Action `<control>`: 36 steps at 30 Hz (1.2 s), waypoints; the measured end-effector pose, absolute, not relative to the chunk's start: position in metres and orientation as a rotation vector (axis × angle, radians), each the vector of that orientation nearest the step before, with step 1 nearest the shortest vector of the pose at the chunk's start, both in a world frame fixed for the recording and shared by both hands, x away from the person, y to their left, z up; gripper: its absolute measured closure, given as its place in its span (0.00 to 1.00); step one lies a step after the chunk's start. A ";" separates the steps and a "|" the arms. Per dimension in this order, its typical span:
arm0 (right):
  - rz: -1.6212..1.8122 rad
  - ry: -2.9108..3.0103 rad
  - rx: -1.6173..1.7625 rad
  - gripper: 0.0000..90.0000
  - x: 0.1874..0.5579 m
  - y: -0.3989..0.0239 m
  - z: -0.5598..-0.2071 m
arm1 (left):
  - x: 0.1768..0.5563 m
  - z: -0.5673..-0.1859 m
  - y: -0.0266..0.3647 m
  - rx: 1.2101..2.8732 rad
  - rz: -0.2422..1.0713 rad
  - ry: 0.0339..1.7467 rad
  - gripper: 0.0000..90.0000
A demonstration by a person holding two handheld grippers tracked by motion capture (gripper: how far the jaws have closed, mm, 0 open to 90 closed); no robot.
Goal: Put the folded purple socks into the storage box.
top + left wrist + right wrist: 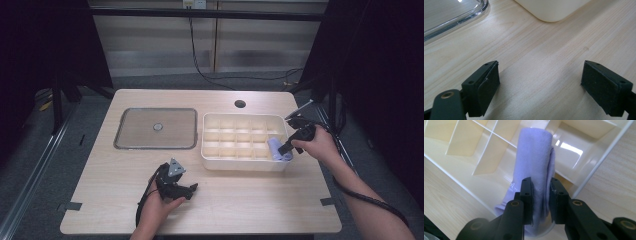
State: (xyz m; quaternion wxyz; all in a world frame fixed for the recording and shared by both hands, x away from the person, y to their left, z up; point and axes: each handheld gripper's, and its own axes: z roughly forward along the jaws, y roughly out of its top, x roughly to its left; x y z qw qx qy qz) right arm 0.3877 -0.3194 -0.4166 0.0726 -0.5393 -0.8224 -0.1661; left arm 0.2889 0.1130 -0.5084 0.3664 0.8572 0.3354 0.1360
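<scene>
Pale wooden counter (pixel 225 200), then the cream plastic divided organiser tray (pixel 215 150). Right gripper (pixel 541 197), jaws clamped on a rolled lilac cloth (pixel 534 165) over the tray's near right corner compartment. Left gripper (pixel 540 85) rests on the counter, jaws wide, empty.

Right gripper view: lower end of the rolled lilac cloth (pixel 534 162) is covered by the right gripper (pixel 541 200); small white print on the cloth is partly behind the jaw, unreadable. Divided tray (pixel 469 147) is cut off at the top and left edges.

Left gripper view: glass lid (pixel 454 15) and tray corner (pixel 551 10) both run off the top edge.

High view: left gripper (pixel 175 182) jaws too small to judge. Which compartment the cloth (pixel 278 149) sits over is unclear; the right hand (pixel 315 145) hides the tray's right rim.
</scene>
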 end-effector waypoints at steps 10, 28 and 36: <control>-0.432 -2.528 -1.614 0.84 0.386 -0.312 -0.420 | 0.289 -0.508 0.113 2.203 0.350 0.862 0.16; -0.360 -2.590 -1.605 0.85 0.383 -0.301 -0.432 | 0.289 -0.508 0.113 2.202 0.350 0.864 0.16; -0.343 -2.596 -1.616 0.84 0.382 -0.300 -0.431 | 0.289 -0.508 0.113 2.203 0.351 0.864 0.16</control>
